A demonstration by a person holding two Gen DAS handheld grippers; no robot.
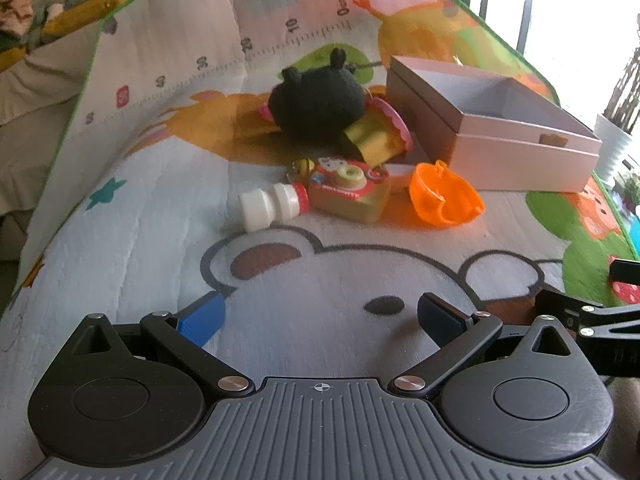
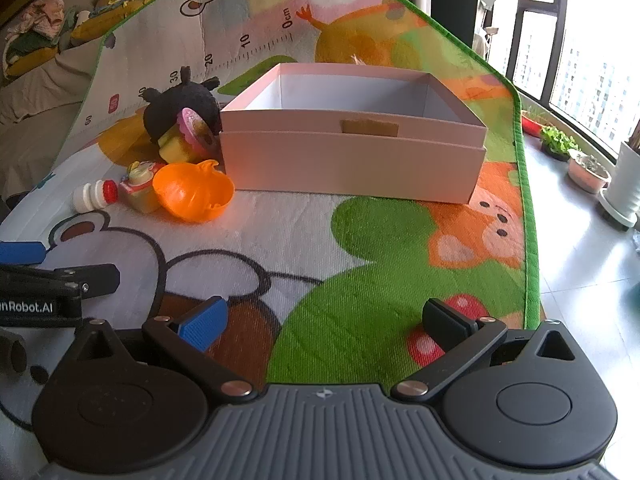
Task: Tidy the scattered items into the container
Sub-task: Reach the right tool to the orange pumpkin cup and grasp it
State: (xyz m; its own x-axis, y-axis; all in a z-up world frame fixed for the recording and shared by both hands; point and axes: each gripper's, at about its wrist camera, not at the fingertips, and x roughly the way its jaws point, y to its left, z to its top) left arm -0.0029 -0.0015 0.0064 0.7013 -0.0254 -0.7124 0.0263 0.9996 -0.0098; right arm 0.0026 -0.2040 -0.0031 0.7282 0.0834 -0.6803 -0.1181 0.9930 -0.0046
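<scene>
On the mat (image 1: 120, 240): toys clustered beside pink box (image 2: 352, 160).
Left tongs (image 1: 320, 320): wide, empty, low over mat; white bottle (image 1: 272, 204) and orange bowl (image 1: 444, 196) well ahead.
Right tongs (image 2: 324, 328): wide, empty; box straight ahead, apart.

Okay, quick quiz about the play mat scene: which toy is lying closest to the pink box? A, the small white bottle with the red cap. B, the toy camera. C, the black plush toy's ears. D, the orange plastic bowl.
D: in the right wrist view the orange plastic bowl lies right by the near left corner of the pink box, while the small white bottle and the toy camera lie farther left.
</scene>
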